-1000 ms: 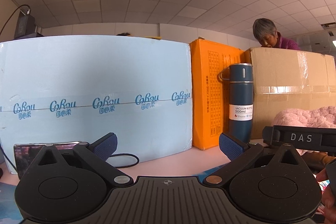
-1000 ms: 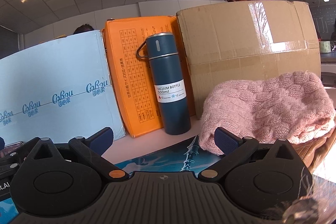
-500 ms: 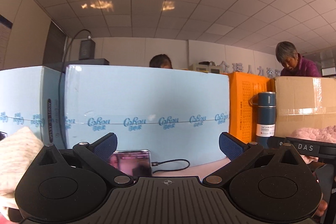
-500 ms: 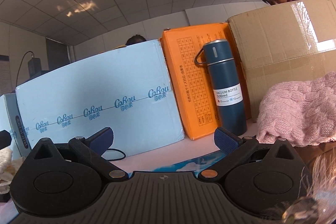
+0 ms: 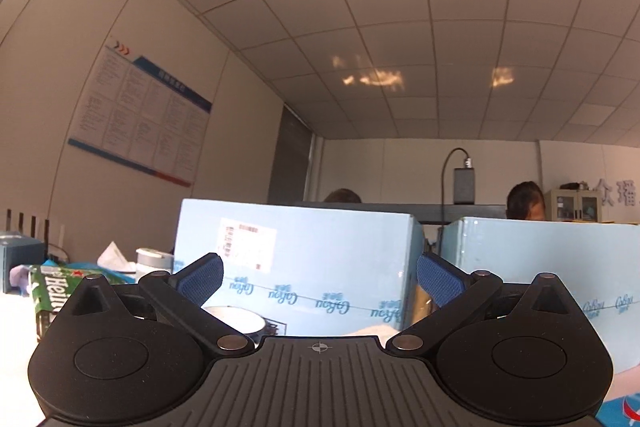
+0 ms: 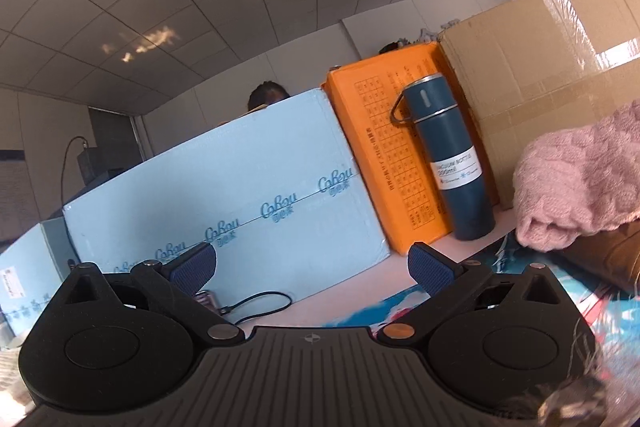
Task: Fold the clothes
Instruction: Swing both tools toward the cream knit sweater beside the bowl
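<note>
Blue cartons [image 6: 240,195]: the long light-blue box fills the middle of your right wrist view; your left camera has swung left since a second ago and now faces a second blue carton [image 5: 304,267] bearing a white label, with the long one at its right edge.
Brown carton [image 6: 560,67]: far right of the right view, tilted in frame now because your right tool has rolled; it sat level a second ago.
Orange box [image 6: 392,155]: stands between the long blue carton and the brown one.
Pink knit garment [image 6: 584,183]: the clothing lies bunched at the right of the right view, in front of the brown carton, resting on something brown; it has dropped out of your left view.
Right gripper [image 6: 312,269]: fingers spread wide, gripping nothing, well apart from the garment.
Left gripper [image 5: 320,281]: fingers equally wide apart, nothing between them.
Vacuum bottle [image 6: 452,163]: upright just beside the orange box.
Green can box [image 5: 48,291]: new at the left edge of your left view.
Black cable [image 6: 260,303]: looped on the table before the long blue carton.
</note>
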{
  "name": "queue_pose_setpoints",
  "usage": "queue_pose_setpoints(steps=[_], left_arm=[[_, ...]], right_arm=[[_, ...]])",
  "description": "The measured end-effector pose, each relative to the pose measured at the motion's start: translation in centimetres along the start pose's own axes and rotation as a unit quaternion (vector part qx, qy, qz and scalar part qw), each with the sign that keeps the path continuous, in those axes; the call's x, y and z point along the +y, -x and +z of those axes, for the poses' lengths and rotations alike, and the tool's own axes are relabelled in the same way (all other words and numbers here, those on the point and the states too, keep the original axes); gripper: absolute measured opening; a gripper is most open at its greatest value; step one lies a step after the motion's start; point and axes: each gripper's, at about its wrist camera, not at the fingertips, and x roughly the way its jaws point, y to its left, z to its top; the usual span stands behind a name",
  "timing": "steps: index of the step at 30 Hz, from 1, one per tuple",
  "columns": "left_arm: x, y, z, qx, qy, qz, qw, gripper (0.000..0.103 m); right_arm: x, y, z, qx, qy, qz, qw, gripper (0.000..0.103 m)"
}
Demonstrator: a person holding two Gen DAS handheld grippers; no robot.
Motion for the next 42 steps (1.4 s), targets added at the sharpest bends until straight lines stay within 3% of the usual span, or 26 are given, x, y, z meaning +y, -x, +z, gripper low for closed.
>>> queue_pose_setpoints(steps=[5,10,13,18,30,35,42], left_arm=[[5.5,-2.1,0.0,0.067,0.107,-0.02,0.9918,0.103],[9.8,-5.2,-0.3,0.141,0.21,-0.037,0.9668,0.103],[10.7,-6.5,-1.7,0.16,0.238,-0.044,0.9569,0.103],[11.8,-7.4,-5.2,0.207,0.247,-0.031,0.9462,0.103],[15.0,-8.4,-7.7,0.248,0.34,-0.05,0.9057,0.103],[15.2,-9.1,-8.6,0.268,0.377,-0.105,0.8803,0.103],[15.5,-8.7,-8.6,0.249,0.399,-0.121,0.8744,0.103]], right_arm=[[5.8,-0.9,-1.9,0.044,0.011,0.073,0.996,0.103],[11.8,-2.6,-4.4,0.113,0.021,0.146,0.983,0.103],[14.4,-3.8,-5.8,0.148,0.021,0.161,0.976,0.103],[17.2,-5.0,-7.3,0.171,0.034,0.172,0.97,0.103],[23.0,-10.3,-10.1,0.22,0.031,0.215,0.951,0.103],[24.8,-12.3,-11.0,0.232,0.03,0.22,0.947,0.103],[27.8,-15.6,-12.3,0.257,0.018,0.225,0.94,0.103]])
